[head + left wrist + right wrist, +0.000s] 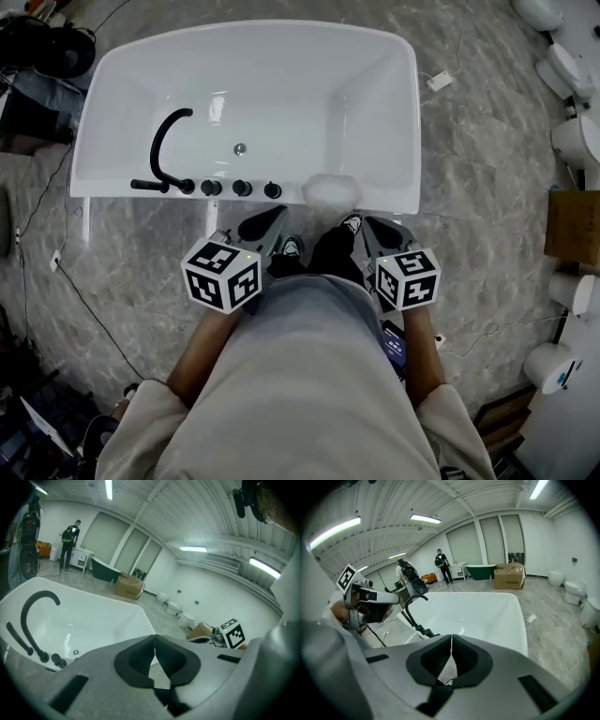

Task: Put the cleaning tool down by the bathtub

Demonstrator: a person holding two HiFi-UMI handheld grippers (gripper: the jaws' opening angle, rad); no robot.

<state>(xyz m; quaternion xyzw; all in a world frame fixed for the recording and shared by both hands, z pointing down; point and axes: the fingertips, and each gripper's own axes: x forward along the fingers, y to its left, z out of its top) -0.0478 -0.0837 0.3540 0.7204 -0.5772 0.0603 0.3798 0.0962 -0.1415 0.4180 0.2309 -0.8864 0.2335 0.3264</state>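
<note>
A white bathtub (375, 112) stands in front of me on a grey marbled floor. On its near rim, right of the black knobs, rests a pale, rounded, soft-looking thing (330, 190), apparently the cleaning tool. Both grippers hang close to the person's waist, short of the tub. The left gripper (265, 225) has its jaws together with nothing between them, as the left gripper view confirms (154, 637). My right gripper (380, 230) sits just below and right of the pale thing, apart from it. Its jaws meet too and are empty (451, 637).
A black arched faucet (167, 141) and several knobs (242, 187) line the tub's near rim. Toilets (574, 141) and a cardboard box (574, 225) stand at the right. Cables trail over the floor at the left (56, 272). People stand far off (440, 564).
</note>
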